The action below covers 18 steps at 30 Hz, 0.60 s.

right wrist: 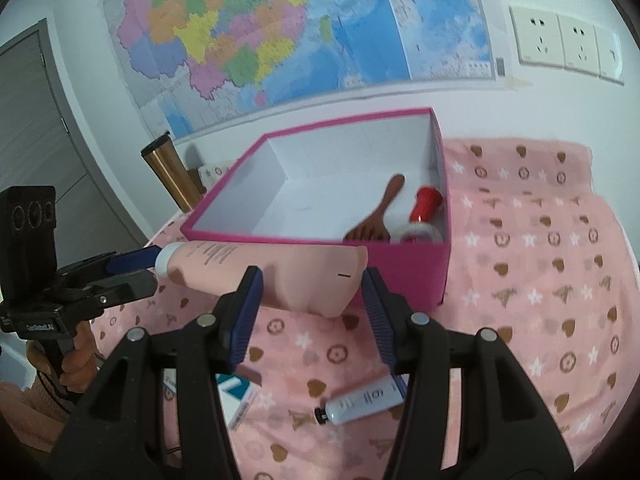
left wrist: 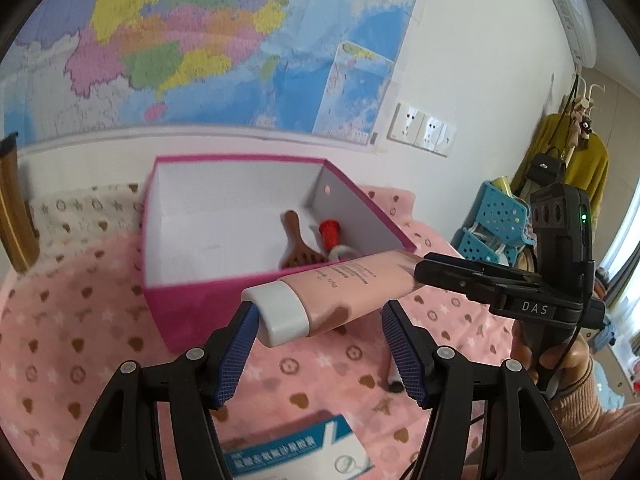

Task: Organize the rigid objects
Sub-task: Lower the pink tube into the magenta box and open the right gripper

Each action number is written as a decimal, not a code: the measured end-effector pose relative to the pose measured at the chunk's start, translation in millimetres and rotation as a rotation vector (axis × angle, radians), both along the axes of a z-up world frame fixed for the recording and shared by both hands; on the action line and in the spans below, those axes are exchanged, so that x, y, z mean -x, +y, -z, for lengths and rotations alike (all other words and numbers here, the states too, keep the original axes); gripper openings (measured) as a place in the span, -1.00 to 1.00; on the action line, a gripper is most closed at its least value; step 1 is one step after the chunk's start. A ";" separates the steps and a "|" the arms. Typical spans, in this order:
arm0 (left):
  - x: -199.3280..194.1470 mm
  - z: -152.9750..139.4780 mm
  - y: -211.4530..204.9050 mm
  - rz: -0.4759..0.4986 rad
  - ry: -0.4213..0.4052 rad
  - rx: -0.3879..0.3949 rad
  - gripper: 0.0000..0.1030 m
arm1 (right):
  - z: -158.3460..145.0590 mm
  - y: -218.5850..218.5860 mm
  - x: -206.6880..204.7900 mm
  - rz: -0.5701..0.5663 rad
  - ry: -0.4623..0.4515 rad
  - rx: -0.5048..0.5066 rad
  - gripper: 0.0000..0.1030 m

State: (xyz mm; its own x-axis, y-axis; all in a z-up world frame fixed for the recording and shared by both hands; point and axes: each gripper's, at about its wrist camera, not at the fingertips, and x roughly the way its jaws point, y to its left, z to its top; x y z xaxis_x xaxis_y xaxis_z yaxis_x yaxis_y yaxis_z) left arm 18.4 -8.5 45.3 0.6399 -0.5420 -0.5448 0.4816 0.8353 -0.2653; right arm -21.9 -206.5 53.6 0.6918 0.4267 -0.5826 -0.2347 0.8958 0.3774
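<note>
Landmark: the pink box (right wrist: 400, 272), open at the top, standing on a pink patterned cloth (right wrist: 540, 280); every place below is told from this box.
Left of the box: a gold tumbler (right wrist: 170, 176) stands just beside its far left corner, against the wall.
Left tongs (left wrist: 316, 344): in front of the box, on its near left side. The jaws stand wide apart around the white cap of the pink tube (left wrist: 340, 292); one blue pad (left wrist: 240, 344) seems to touch the cap, the other is clearly away from it. So they are released, not grasping.
Pink tube: in the air just before the near wall of the box, lying almost level, cap to the left, flat crimped end to the right.
Right tongs (right wrist: 312, 304): in front of the box, at the flat end of the tube. From the left wrist view they look clenched on this end; from their own view the pads stand at both sides of it, so the grasp is my judgement.
Inside the box: a wooden comb (right wrist: 376, 216) and a red-handled item (right wrist: 424, 208), both in the right part.
In front of the box, nearer: a small white tube (right wrist: 364, 400) and a blue-white carton (right wrist: 236, 400) on the cloth.
Step in hand: I judge the tube is going into the box.
How to do it well: lift the tube above the near rim first, carry it over the free left part of the floor, keep it level, and release it low.
</note>
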 end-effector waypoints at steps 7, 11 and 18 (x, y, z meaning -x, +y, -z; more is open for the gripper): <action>-12.7 -15.0 3.8 -0.035 -0.055 -0.024 0.26 | -14.0 5.2 -17.6 -0.009 -0.039 -0.001 0.05; -22.2 -19.9 6.7 -0.047 -0.070 -0.039 0.25 | -18.4 7.2 -29.1 -0.016 -0.053 -0.008 0.05; -42.4 -19.3 10.8 -0.066 -0.066 -0.060 0.26 | -16.2 11.3 -50.3 -0.024 -0.045 -0.027 0.05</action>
